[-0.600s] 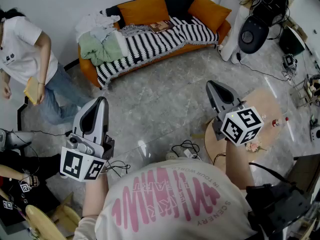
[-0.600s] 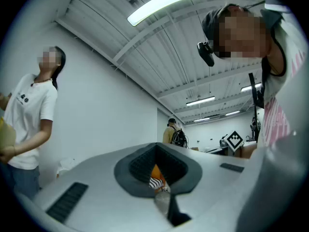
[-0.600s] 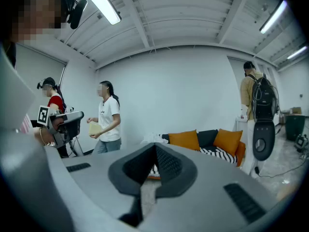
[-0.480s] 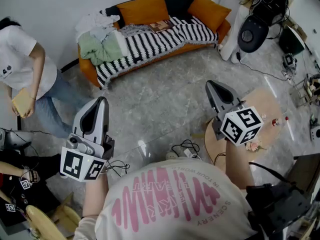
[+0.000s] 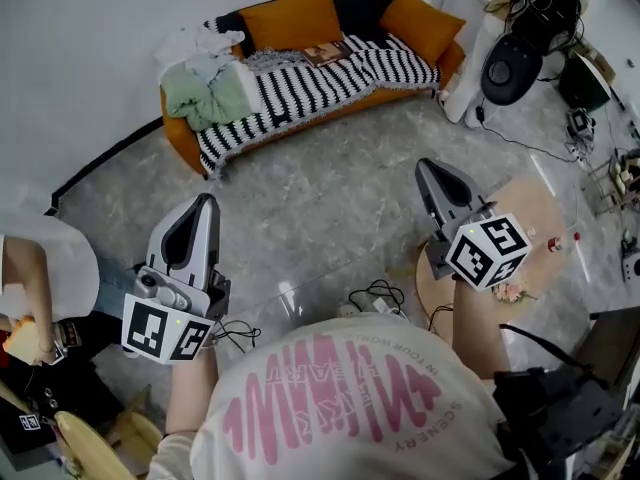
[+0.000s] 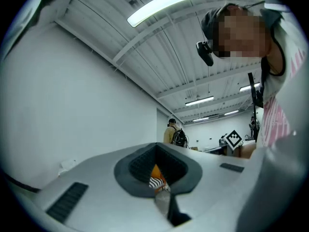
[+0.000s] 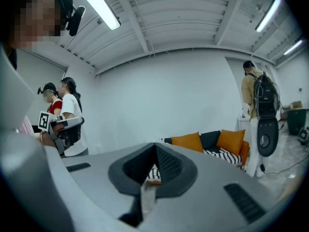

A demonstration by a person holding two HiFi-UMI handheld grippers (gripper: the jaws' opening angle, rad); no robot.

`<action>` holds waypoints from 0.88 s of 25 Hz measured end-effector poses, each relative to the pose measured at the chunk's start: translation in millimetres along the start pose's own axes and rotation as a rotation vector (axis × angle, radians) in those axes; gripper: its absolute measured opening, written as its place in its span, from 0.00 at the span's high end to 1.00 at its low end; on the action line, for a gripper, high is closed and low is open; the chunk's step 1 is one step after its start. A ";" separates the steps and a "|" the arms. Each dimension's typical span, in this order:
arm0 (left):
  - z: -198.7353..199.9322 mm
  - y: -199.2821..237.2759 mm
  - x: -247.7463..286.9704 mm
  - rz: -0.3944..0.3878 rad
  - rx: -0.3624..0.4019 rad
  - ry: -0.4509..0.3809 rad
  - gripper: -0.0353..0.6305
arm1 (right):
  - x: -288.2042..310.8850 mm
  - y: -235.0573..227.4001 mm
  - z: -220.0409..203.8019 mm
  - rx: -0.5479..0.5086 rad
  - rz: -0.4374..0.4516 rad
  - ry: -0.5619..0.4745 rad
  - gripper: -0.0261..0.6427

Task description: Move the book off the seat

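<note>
Book (image 5: pixel 323 52): lies flat on the seat, far back, just in front of the cushions (image 5: pixel 290 18); nothing rests on it.
Blanket (image 5: pixel 300 88): striped, under the book, hanging over the seat's front edge.
Clothes (image 5: pixel 205 88): heaped at the seat's left end, well apart from the book.
Sofa (image 5: pixel 176 133): against the wall; a black device (image 5: pixel 510 68) stands at its right end.
Floor (image 5: pixel 300 198): open stone between sofa and person, the straight way in.
Left gripper (image 5: pixel 205 203): jaws together, empty, held level at waist height, far from the book.
Right gripper (image 5: pixel 427 168): jaws closed, empty, aimed toward the sofa, probably carried ready for the walk.
Edges: cables (image 5: pixel 375 298) by the feet, round table (image 5: pixel 540 208) at right, bystander (image 5: pixel 40 268) at left.
</note>
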State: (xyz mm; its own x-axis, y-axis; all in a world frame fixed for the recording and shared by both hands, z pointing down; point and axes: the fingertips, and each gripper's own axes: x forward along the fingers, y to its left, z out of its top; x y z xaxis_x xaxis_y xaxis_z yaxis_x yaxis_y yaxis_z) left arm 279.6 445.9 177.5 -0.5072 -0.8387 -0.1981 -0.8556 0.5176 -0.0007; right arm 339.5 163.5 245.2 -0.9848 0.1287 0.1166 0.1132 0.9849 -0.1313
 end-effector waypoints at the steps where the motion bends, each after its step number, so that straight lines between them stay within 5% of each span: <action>1: -0.8 2.6 -1.2 -0.008 0.002 0.007 0.94 | 2.8 2.2 -0.4 0.018 0.002 -0.007 0.95; 7: -4.6 17.2 -2.4 -0.065 0.033 0.023 0.94 | 22.6 -1.0 -7.8 -0.011 -0.051 0.014 0.95; 13: -23.3 46.1 17.2 -0.013 0.029 0.062 0.94 | 53.2 -20.8 -5.9 0.039 -0.043 0.011 0.95; 22: -28.3 88.3 93.5 0.042 0.025 0.050 0.94 | 132.0 -71.9 7.9 -0.092 -0.023 0.074 0.95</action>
State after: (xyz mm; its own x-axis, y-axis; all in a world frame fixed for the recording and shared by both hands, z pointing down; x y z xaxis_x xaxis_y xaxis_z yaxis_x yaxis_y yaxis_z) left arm 153.7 408.3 186.7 -0.5474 -0.8234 -0.1497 -0.8311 0.5558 -0.0180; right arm 200.3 108.8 262.2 -0.9752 0.1110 0.1915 0.1057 0.9937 -0.0375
